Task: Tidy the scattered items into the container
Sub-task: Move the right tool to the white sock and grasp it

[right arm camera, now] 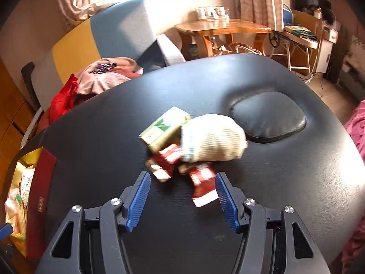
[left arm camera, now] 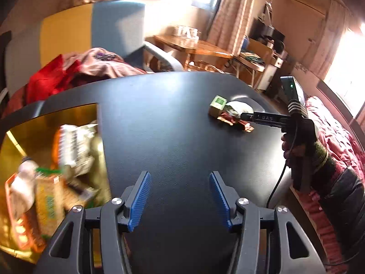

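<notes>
Black padded table; both grippers spread wide, empty. Right gripper near red wrappers, green box, knit pouch, all blurred. Container cropped, contents smeared.

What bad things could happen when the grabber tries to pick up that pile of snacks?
1. The right gripper is open around a red packet that touches a second red packet, so it may drag both or pinch only a corner.
2. The white bag leans on the green box; pulling a packet could shove them.
3. The container already looks full, so more things might spill out.
</notes>
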